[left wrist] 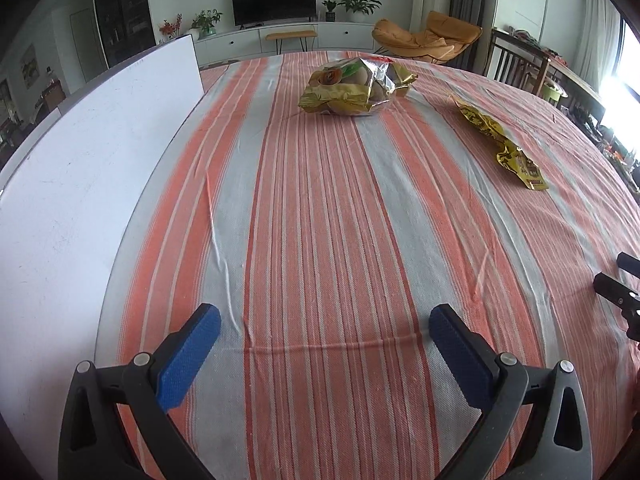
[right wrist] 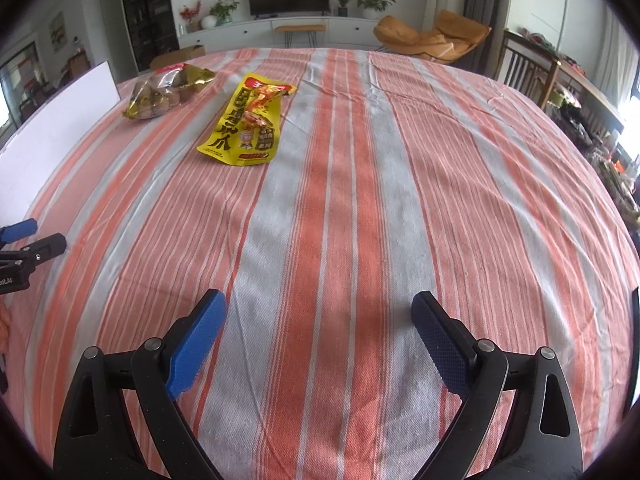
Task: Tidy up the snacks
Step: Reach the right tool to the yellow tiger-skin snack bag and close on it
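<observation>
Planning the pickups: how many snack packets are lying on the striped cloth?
2. A clear-and-gold bag far left near the white board; a flat yellow packet just right of it. None visibly hidden.

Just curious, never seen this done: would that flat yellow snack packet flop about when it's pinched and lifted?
Probably. The yellow packet lies thin and crinkled on the cloth, so it should sag. Its glossy film may slip. It looks light.

Two snack bags (right wrist: 170,90) on tablecloth (right wrist: 360,200)
</observation>
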### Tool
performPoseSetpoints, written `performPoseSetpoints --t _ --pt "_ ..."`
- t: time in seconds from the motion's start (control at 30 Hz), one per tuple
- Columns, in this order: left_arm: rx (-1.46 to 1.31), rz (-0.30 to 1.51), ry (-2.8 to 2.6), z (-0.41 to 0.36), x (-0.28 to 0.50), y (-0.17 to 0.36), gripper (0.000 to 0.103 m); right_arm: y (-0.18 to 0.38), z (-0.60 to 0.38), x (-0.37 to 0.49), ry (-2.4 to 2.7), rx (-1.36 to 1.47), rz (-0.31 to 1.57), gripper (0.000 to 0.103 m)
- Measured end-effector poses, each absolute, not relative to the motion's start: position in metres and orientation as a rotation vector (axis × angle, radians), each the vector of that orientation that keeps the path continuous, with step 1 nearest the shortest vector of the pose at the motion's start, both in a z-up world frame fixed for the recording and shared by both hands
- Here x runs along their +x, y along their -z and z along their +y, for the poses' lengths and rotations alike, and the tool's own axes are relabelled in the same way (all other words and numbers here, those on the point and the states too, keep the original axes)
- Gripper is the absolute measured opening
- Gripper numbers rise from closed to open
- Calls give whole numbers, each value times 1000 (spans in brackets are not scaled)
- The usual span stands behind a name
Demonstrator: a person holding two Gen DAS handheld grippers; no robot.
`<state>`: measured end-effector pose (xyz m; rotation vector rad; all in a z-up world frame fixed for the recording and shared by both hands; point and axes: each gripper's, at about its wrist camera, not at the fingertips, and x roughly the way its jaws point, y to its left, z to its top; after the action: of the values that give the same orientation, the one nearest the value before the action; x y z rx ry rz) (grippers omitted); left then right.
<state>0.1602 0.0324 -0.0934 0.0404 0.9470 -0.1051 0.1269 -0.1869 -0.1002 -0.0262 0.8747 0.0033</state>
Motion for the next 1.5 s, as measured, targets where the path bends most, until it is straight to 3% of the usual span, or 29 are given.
performPoseSetpoints --t 0.77,1.1,1.3,1.33,1.4,1.43,1.5 --pt "36 947 105 31 162 93 103 101 -185 133 -27 -31 883 97" --pt "35 946 104 30 161 92 103 60 -153 234 -121 27 859 96" --pt "35 946 104 30 162 92 103 85 -134 290 -83 52 956 95" --pt "35 946 104 30 162 92 103 90 -132 291 -69 37 954 94" --pt "34 946 104 30 161 92 103 91 -127 286 -26 -42 910 80" --pt "34 946 104 30 161 92 103 90 -127 282 -30 -33 896 61" --pt "34 946 104 30 161 92 103 89 -133 276 -22 -24 899 59"
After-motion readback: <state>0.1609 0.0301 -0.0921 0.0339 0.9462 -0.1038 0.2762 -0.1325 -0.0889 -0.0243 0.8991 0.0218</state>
